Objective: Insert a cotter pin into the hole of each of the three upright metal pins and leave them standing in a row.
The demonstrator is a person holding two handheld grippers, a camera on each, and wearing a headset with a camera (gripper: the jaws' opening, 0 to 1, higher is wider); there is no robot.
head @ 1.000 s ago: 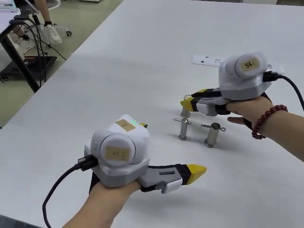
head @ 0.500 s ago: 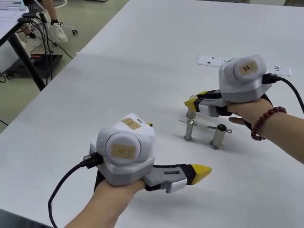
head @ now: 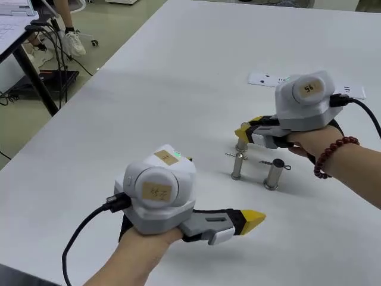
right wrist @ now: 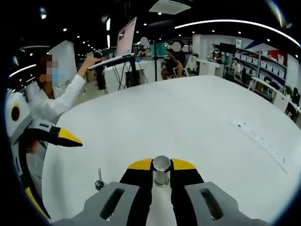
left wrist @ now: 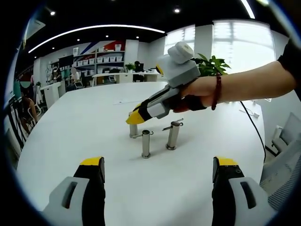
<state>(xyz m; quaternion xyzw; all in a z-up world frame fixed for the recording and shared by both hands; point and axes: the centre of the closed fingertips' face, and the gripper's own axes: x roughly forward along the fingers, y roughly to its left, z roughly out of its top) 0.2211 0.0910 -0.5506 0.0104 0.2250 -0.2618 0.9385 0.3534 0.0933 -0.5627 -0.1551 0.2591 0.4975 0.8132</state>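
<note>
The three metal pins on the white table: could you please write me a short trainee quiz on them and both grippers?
1. True or false: the left gripper is shut on a pin.
2. What does the right gripper clamp? A the far pin; B a cotter pin; C a cable.
3. How many pins stand free of both grippers?
Key: 1 false, its jaws stand wide apart; 2 A; 3 two, the middle pin and the thicker pin.
</note>
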